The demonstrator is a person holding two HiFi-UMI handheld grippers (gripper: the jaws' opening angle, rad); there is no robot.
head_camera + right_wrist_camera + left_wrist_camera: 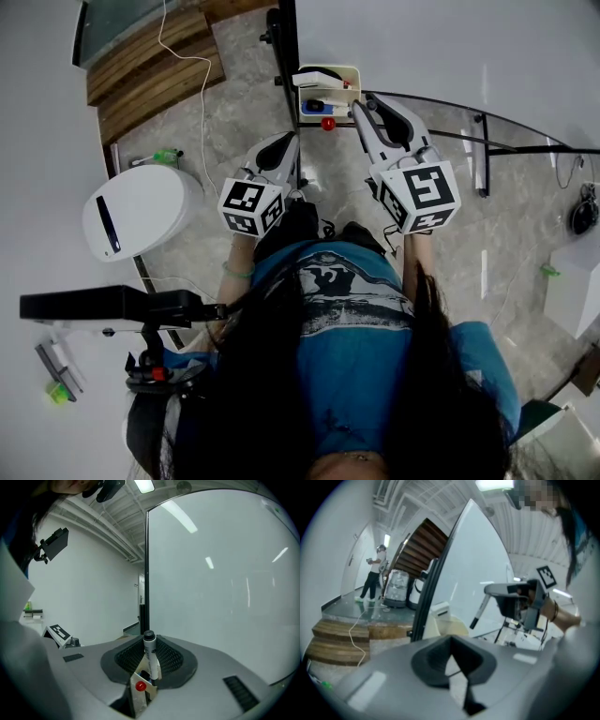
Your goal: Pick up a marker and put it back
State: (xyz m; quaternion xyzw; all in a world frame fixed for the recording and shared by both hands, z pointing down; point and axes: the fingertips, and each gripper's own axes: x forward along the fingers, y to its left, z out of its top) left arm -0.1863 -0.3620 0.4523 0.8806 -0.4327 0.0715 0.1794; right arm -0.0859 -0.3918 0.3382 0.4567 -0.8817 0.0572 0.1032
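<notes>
A white marker with a black cap (149, 656) stands upright between the jaws of my right gripper (146, 679), which is shut on it. The left gripper view shows that same marker (480, 612) hanging slanted below the right gripper (516, 598), dark end down. In the head view the right gripper (359, 110) reaches to the cream pen tray (349, 77) at the whiteboard's lower edge. My left gripper (284, 146) hangs lower and to the left, away from the tray. Its jaws (457, 667) stand together with nothing between them.
The whiteboard (441, 56) stands on a black frame (281, 56). In the tray lie a white eraser (319, 80), a blue item (314, 106) and a red round piece (327, 123). A white bin (139, 211) and wooden steps (155, 70) are at the left. A person (375, 573) stands far off.
</notes>
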